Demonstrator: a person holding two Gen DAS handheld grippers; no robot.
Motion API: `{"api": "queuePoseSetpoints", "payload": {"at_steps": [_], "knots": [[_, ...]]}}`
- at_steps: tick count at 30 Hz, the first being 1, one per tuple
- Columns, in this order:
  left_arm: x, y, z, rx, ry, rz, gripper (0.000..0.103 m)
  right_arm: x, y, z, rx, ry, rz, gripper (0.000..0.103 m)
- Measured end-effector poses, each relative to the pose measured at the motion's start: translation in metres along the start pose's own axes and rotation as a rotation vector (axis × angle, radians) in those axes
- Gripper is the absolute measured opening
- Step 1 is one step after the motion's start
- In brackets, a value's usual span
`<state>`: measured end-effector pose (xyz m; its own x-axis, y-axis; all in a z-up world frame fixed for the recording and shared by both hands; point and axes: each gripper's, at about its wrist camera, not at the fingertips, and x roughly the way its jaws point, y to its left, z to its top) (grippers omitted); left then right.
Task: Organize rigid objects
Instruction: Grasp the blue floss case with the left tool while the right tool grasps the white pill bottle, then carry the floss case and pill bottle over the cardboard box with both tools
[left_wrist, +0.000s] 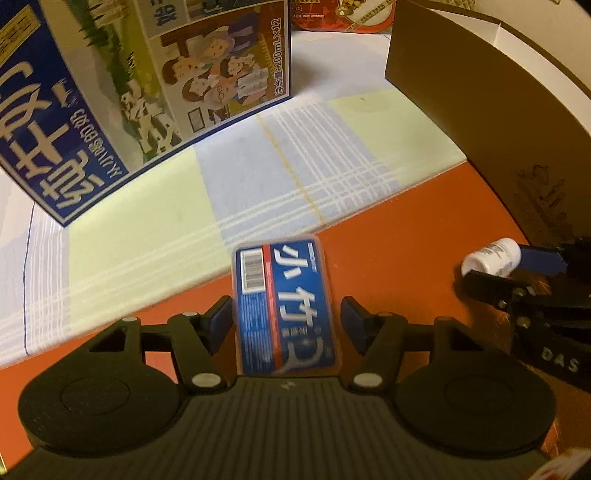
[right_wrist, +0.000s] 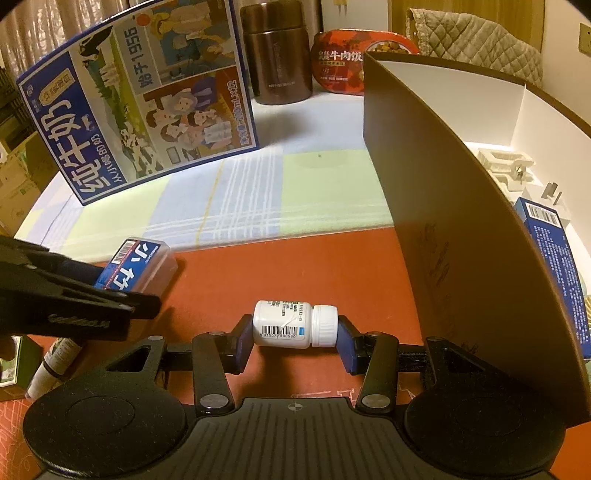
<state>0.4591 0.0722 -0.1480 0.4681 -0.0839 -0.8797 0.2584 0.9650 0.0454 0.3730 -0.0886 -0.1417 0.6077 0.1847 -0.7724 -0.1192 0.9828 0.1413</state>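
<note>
- Jaws of the left gripper (left_wrist: 286, 319) stand apart around the blue card case (left_wrist: 286, 306): the left pad looks to touch its side, the right pad shows a gap. Jaws of the right gripper (right_wrist: 293, 338) are clamped on the white pill bottle (right_wrist: 295, 325), one pad on its base, the other on its cap.
- Milk carton box (right_wrist: 147, 107) stands at the far left of the counter (right_wrist: 295, 273), on the checked cloth (right_wrist: 229, 199).
- Brown open box (right_wrist: 461, 206) stands at the right edge; only the right wrist view looks inside, showing a blue packet (right_wrist: 554, 258) and white moulded parts (right_wrist: 506, 166).
- Only that view shows the brown flask (right_wrist: 279, 55); the red food tub (right_wrist: 343, 62) beside it shows whole there, at the far edge.
- Card case lies flat on the red surface, near the cloth's edge.
- Pill bottle is held sideways, just above the red surface.
</note>
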Motion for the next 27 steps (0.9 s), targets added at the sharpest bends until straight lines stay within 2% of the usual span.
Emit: {"api": "queuePoseSetpoints", "payload": {"at_steps": [5, 12, 18, 27], "knots": [[0.006, 0.001, 0.007, -0.002, 0.010, 0.013, 0.055, -0.001, 0.000, -0.001, -0.001, -0.001, -0.001, 0.044], [-0.002, 0.000, 0.003, -0.004, -0.002, 0.024, 0.054, -0.006, 0.001, 0.000, -0.010, -0.008, 0.014, 0.044], [-0.030, 0.000, 0.001, -0.030, -0.035, 0.043, 0.054, -0.019, 0.005, 0.001, -0.030, -0.022, 0.046, 0.044], [-0.085, -0.008, -0.006, -0.055, -0.097, 0.028, 0.054, -0.060, 0.011, 0.009, -0.079, -0.082, 0.118, 0.044]]}}
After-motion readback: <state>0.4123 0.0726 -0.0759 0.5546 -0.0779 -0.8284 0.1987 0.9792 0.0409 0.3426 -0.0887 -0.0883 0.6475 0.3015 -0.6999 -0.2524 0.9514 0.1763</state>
